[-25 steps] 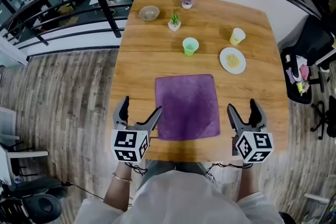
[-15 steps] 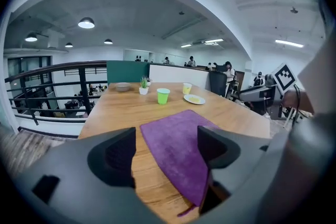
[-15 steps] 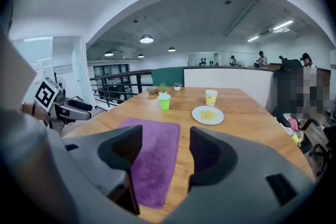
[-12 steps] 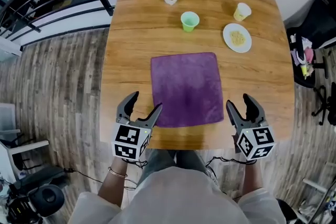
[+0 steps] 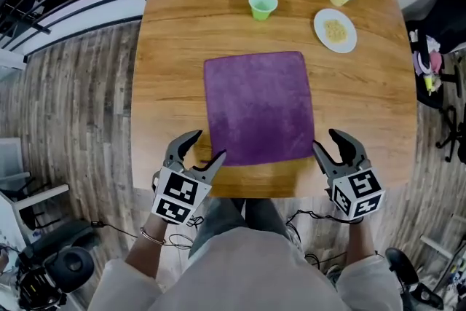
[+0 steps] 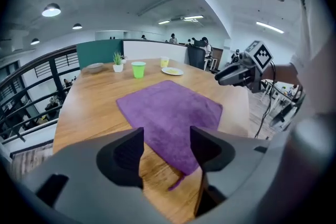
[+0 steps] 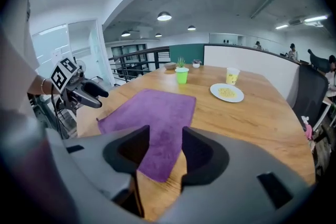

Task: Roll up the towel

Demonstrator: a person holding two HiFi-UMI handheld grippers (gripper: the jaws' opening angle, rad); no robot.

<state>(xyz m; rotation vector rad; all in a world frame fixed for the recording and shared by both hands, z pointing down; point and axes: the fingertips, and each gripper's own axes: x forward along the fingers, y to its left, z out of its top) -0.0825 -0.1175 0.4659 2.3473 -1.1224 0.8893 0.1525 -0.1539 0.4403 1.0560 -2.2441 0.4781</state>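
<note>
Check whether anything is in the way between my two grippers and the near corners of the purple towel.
Nothing visible. The left gripper and right gripper are just off the towel at its near corners, with only bare table between. Their jaws are closing, nothing held between them. The green cup and plate stand beyond the far edge.

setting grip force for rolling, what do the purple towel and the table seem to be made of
Purple towel: likely soft pile cloth, microfibre or terry; matte, fuzzy surface with patchy shading.
Table: wood or wood-look laminate, cannot tell which; plank seams and grain streaks, warm tone, slight satin sheen.
</note>
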